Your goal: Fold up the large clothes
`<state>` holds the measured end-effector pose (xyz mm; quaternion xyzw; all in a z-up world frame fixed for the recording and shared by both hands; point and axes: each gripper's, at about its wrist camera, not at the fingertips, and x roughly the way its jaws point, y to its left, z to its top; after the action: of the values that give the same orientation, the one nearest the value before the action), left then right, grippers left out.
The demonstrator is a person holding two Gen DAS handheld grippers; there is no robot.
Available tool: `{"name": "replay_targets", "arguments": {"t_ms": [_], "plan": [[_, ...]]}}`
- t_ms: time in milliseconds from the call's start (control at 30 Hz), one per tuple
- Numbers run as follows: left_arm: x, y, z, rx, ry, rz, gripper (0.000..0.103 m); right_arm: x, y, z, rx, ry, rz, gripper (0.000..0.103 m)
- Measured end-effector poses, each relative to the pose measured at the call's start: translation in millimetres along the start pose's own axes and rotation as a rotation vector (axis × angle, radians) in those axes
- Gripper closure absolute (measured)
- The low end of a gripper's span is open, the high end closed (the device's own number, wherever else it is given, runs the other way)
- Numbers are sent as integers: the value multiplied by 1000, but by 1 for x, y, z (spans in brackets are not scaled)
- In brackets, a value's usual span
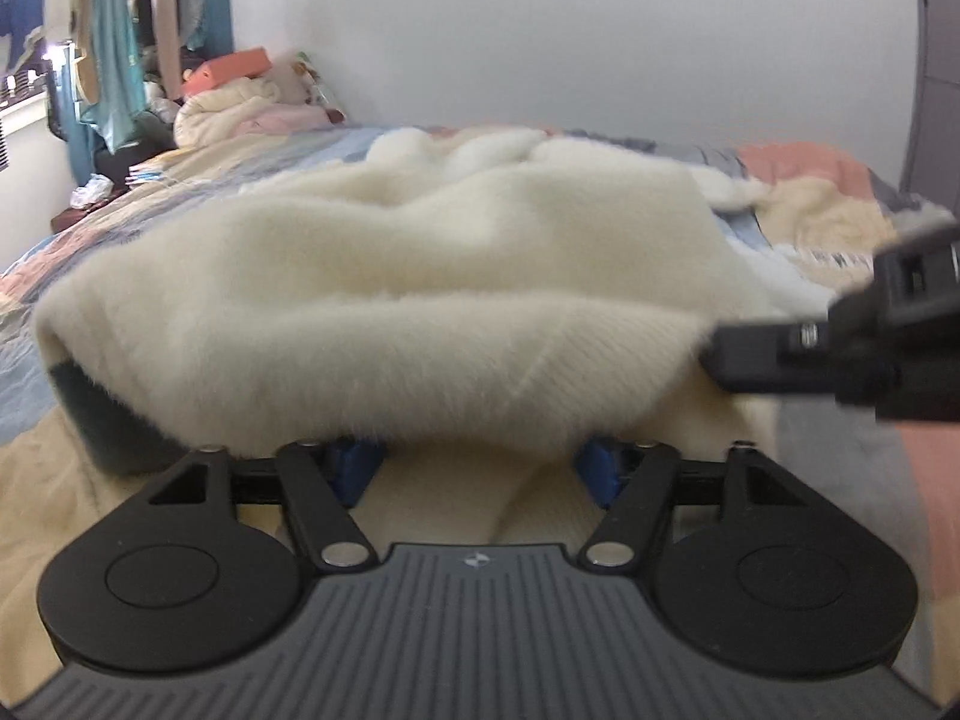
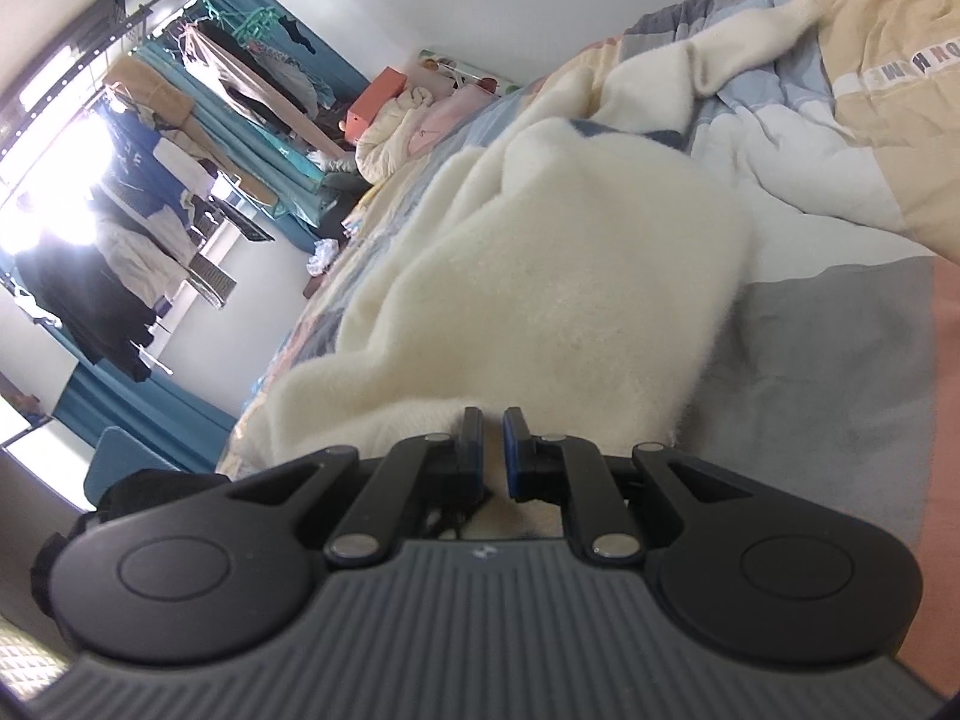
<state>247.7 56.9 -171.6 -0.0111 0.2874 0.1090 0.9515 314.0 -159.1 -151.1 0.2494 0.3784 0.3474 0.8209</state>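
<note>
A large cream fleece garment [image 1: 420, 276] lies bunched on the bed, with a thick fold hanging just over my left gripper [image 1: 477, 461]. Its blue pads [image 1: 354, 471] stand wide apart; the tips are hidden under the fold, and nothing shows them pressing on it. The right gripper [image 1: 840, 354] comes in from the right edge, its tip at the garment's hem. In the right wrist view the same garment [image 2: 540, 276] stretches away from my right gripper [image 2: 493, 426], whose blue pads are nearly together with cream fleece pinched between them.
A patchwork bedspread [image 2: 840, 360] in grey, peach, yellow and blue covers the bed. A pile of pale bedding [image 1: 240, 108] with an orange box [image 1: 228, 69] sits at the far end by the wall. Hanging clothes [image 2: 120, 240] fill a rack at the left.
</note>
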Motion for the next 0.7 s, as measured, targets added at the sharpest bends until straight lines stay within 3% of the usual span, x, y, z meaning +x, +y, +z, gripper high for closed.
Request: {"name": "replay_targets", "arguments": {"t_ms": [100, 167, 367, 467, 533, 700], "plan": [[-4, 8, 4, -25, -47, 6, 63, 4, -5, 0, 23, 4, 8, 92], [-13, 17, 7, -62, -71, -5, 90, 6, -7, 1, 47, 4, 39, 92], [-78, 33, 7, -93, -146, -49, 94, -4, 4, -2, 26, -16, 68, 92], [-113, 41, 3, -121, -140, -82, 94, -16, 10, -8, 22, -16, 91, 92], [-131, 47, -2, -140, -122, -100, 94, -23, 17, -13, 1, -25, 87, 92], [-150, 61, -21, -207, -10, -127, 94, -17, 44, -21, -208, -13, 5, 92]]}}
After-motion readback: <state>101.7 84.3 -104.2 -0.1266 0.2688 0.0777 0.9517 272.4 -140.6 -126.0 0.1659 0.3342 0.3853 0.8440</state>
